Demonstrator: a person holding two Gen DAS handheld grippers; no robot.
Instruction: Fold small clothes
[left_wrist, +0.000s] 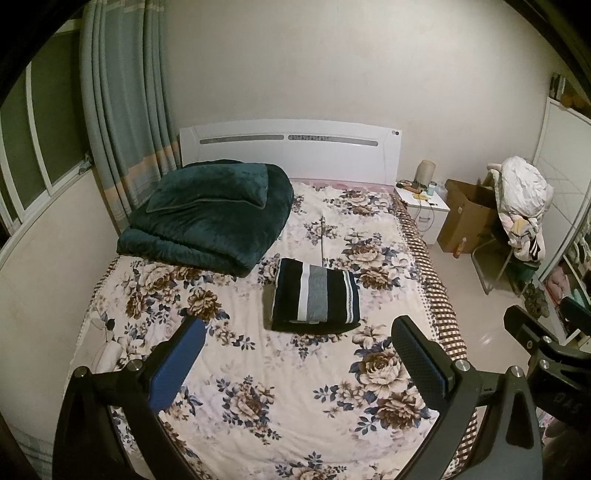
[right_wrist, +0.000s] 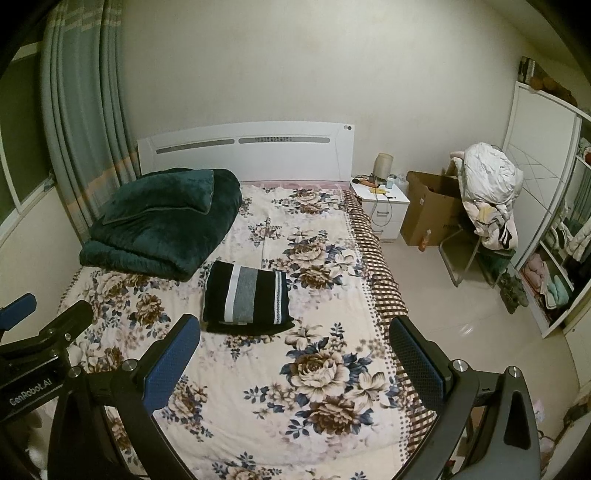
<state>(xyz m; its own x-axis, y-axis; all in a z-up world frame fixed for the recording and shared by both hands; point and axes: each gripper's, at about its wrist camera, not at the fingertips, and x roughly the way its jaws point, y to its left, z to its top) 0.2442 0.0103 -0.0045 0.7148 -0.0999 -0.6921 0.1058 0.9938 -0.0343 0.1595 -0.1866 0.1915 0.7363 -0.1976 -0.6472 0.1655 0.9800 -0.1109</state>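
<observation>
A folded black garment with white and grey stripes (left_wrist: 316, 295) lies flat on the floral bedsheet (left_wrist: 295, 387), near the middle of the bed; it also shows in the right wrist view (right_wrist: 246, 298). My left gripper (left_wrist: 299, 328) is open and empty, held above the bed's near half, short of the garment. My right gripper (right_wrist: 295, 325) is open and empty, beside the left one and to its right, above the bed's near right part. Each gripper's body shows at the edge of the other's view.
A folded dark green blanket (left_wrist: 210, 214) lies at the bed's far left by the white headboard (left_wrist: 288, 147). Curtains (left_wrist: 125, 110) hang at left. A nightstand (right_wrist: 380, 206), cardboard box (right_wrist: 428, 210), a chair piled with clothes (right_wrist: 487, 195) and a wardrobe (right_wrist: 554, 221) stand at right.
</observation>
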